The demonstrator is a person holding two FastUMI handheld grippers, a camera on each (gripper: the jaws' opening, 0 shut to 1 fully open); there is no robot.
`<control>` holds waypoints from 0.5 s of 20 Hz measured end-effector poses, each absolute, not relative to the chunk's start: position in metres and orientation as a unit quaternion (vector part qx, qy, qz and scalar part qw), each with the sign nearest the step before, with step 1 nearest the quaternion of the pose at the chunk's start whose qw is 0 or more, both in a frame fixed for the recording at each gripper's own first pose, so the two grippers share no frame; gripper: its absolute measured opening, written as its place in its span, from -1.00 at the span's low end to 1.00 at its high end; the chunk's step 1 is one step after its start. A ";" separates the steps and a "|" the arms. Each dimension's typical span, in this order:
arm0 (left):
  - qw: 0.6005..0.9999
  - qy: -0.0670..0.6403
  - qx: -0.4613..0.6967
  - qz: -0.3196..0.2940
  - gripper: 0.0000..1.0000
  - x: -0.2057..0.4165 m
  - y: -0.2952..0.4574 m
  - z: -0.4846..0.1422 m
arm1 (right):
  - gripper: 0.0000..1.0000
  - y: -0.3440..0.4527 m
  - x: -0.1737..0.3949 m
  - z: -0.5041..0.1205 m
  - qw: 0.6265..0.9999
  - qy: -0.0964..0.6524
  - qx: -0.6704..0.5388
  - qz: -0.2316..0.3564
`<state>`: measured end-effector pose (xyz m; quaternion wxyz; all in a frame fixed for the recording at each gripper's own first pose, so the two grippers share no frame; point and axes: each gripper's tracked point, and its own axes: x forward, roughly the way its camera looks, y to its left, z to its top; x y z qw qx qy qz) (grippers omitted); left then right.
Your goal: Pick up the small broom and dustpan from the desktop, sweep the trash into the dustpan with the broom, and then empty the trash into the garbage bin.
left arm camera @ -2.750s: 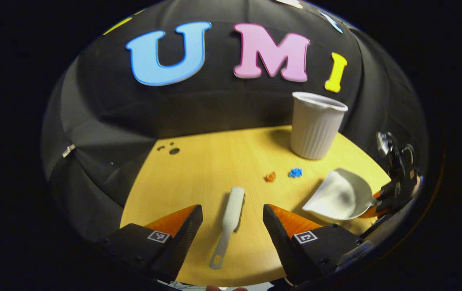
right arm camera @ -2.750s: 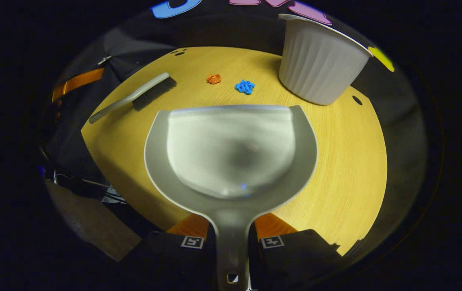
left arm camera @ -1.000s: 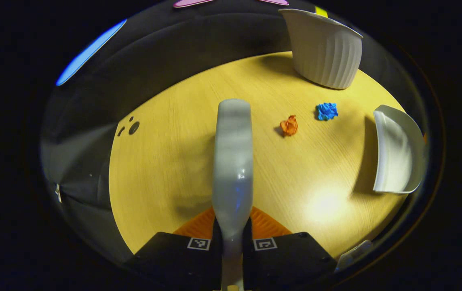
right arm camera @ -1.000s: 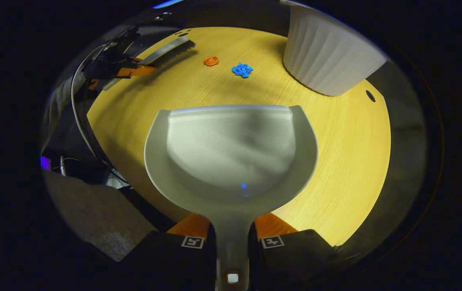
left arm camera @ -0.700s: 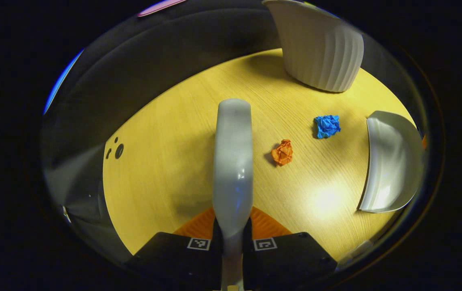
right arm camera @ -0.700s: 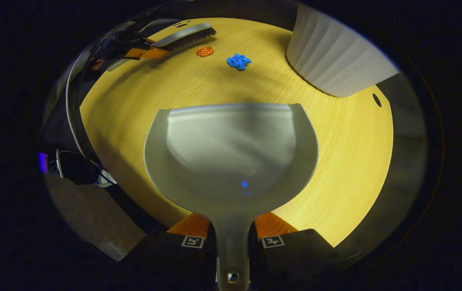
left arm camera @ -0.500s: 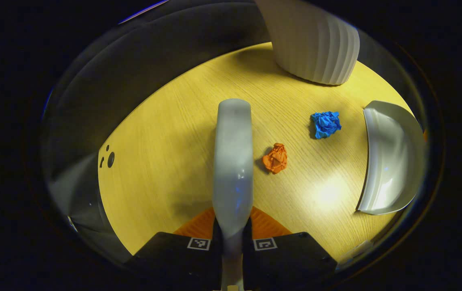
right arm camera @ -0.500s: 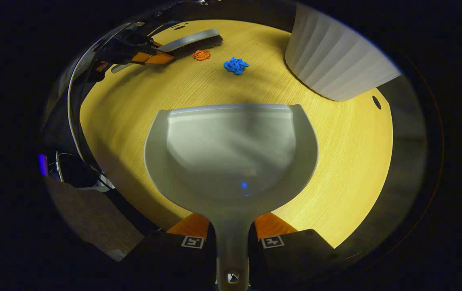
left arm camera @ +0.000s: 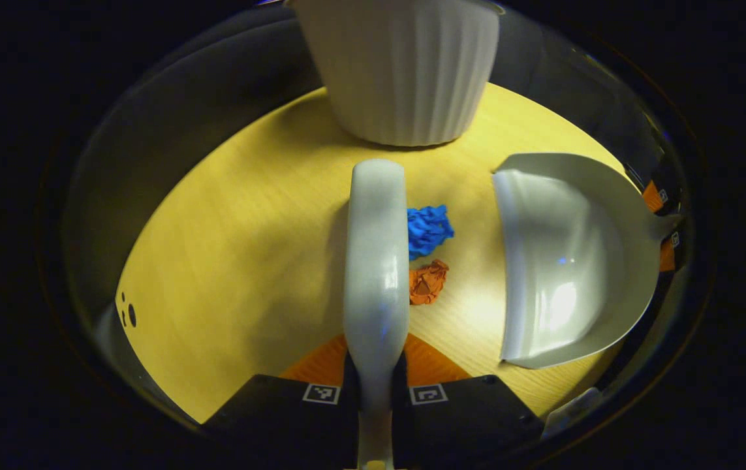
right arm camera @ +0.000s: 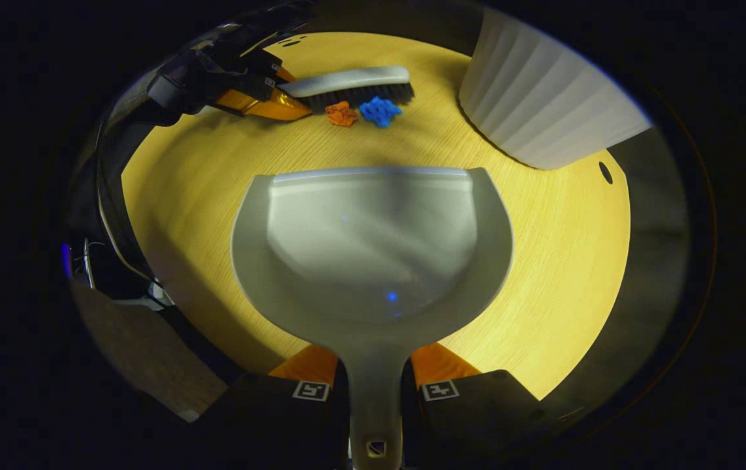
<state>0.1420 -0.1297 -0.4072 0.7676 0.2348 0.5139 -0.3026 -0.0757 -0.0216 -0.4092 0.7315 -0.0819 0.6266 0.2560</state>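
— Grey broom (left arm camera: 376, 261) is clamped in my left gripper (left arm camera: 376, 385), touching both paper scraps (left arm camera: 428, 258).
— My right gripper (right arm camera: 374, 385) pinches the dustpan (right arm camera: 373, 248) handle; bare tabletop (right arm camera: 562, 248) lies between lip and scraps.

No readable text, numbers or brands. Small square coded markers sit on both grippers' finger bases, patterns only, nothing legible as words.

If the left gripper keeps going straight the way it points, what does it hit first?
Probably the bin: the left gripper, shut on the broom, points at its wall, the broom tip leading. Gap unclear.
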 end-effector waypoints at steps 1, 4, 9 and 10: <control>0.762 0.518 0.229 -0.315 -0.52 0.135 -0.138 -0.408 | -0.28 -0.023 -0.077 -0.411 0.732 0.625 -0.084 0.256; 0.743 0.529 0.217 -0.348 -0.51 0.116 -0.155 -0.407 | -0.27 -0.025 -0.077 -0.413 0.739 0.617 -0.087 0.257; 0.708 0.564 0.157 -0.394 -0.52 0.082 -0.177 -0.400 | -0.28 -0.024 -0.078 -0.421 0.754 0.600 -0.079 0.256; 0.700 0.574 0.137 -0.401 -0.51 0.073 -0.181 -0.395 | -0.28 -0.023 -0.078 -0.423 0.759 0.594 -0.076 0.255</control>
